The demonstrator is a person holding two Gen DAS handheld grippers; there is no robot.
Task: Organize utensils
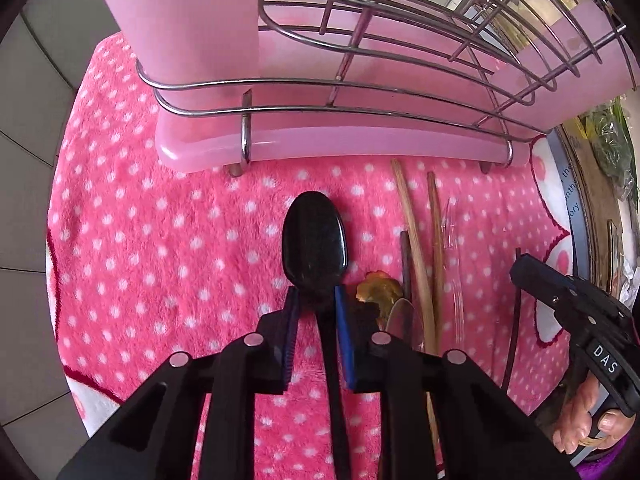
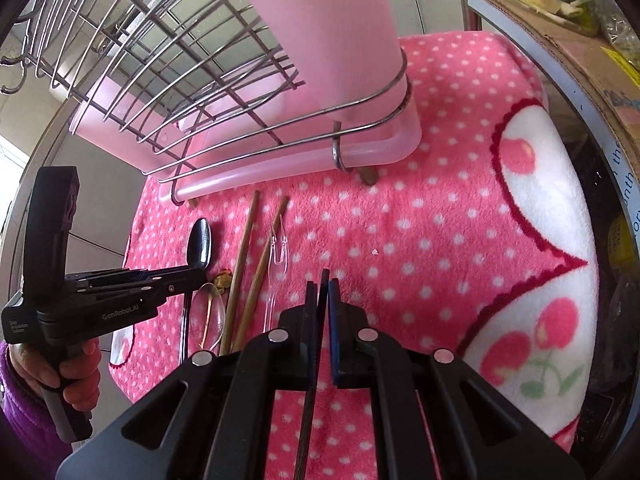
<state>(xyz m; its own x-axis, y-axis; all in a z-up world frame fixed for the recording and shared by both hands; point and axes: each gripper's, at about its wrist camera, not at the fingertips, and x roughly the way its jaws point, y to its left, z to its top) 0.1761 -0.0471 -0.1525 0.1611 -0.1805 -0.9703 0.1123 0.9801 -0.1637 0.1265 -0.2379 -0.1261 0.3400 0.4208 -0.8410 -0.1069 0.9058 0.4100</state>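
The black spoon (image 1: 315,240) lies on the pink cloth (image 1: 160,260), handle running back between the left gripper (image 1: 316,300) jaws, narrowed around its neck, contact unclear. The right gripper (image 2: 322,280) jaws are clamped on a dark chopstick (image 2: 310,400), well apart.

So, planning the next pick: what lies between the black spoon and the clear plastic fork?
Two wooden chopsticks lie between black spoon and clear fork, seen in the right wrist view.
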